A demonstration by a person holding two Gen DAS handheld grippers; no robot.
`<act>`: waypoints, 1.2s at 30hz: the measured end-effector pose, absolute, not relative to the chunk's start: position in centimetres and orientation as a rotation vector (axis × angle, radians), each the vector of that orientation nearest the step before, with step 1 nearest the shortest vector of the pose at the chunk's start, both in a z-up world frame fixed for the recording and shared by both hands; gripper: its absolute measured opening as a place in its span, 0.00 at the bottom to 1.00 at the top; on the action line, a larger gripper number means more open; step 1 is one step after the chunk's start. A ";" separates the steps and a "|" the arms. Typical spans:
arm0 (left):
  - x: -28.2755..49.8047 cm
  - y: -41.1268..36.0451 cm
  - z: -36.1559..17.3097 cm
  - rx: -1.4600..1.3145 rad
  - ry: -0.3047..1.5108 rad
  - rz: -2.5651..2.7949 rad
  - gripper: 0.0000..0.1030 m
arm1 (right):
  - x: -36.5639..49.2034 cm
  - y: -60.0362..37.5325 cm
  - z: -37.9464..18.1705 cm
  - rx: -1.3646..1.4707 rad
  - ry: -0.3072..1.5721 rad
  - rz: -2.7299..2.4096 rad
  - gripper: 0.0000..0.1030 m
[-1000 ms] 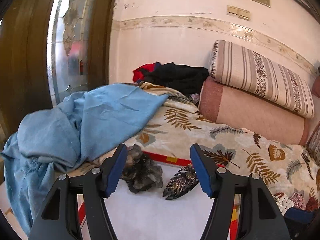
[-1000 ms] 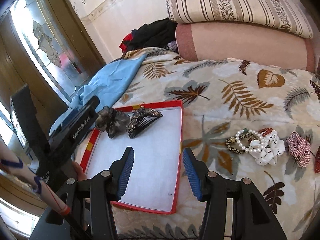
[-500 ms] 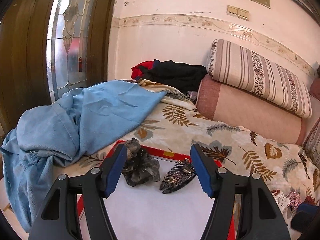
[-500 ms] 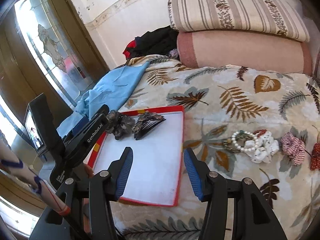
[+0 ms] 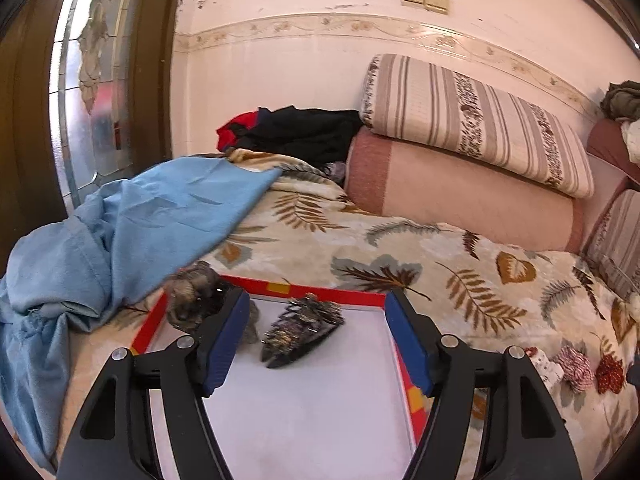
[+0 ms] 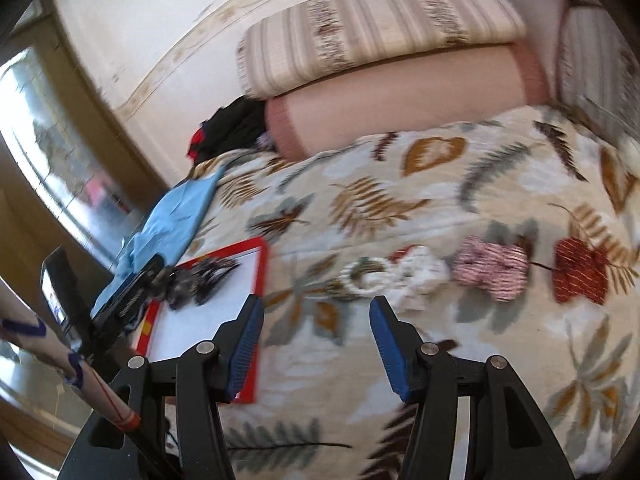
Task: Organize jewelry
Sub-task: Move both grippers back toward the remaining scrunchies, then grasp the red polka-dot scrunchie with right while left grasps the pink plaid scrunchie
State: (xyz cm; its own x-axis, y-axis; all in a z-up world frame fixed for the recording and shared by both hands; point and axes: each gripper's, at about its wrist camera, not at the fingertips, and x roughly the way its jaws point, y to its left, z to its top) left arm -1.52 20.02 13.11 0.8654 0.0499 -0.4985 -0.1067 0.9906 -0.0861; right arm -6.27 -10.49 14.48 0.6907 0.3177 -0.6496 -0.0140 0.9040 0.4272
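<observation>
A red-rimmed white tray (image 5: 328, 291) lies on the leaf-print bedspread; it also shows in the right wrist view (image 6: 262, 264). On it lie a dark beaded hair clip (image 5: 302, 330) and a grey scrunchie (image 5: 192, 296). My left gripper (image 5: 316, 340) is open and empty above the tray, behind the clip. My right gripper (image 6: 316, 344) is open and empty over the bedspread, right of the tray. Ahead of it lie a pearl bracelet (image 6: 362, 278), a white scrunchie (image 6: 420, 272), a pink checked scrunchie (image 6: 492, 268) and a red scrunchie (image 6: 578, 272).
A blue cloth (image 5: 132, 232) is heaped left of the tray. A pink bolster (image 5: 452, 192) and a striped pillow (image 5: 472, 120) lie against the wall, with dark clothes (image 5: 296, 132) beside them. A glazed door (image 5: 92, 92) stands at the left.
My left gripper has drawn back and up from the tray. My right gripper has swung right, off the tray and toward the bracelet and scrunchies. Both stay open.
</observation>
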 end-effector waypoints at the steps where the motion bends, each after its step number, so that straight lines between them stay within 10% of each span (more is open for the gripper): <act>1: -1.6 19.8 13.1 -0.112 0.520 0.074 0.67 | -6.4 -11.2 14.3 0.421 0.791 0.182 0.58; 36: -11.0 -0.4 10.8 -0.014 0.735 -0.458 0.67 | -13.1 -36.1 6.7 0.889 0.727 -0.214 0.58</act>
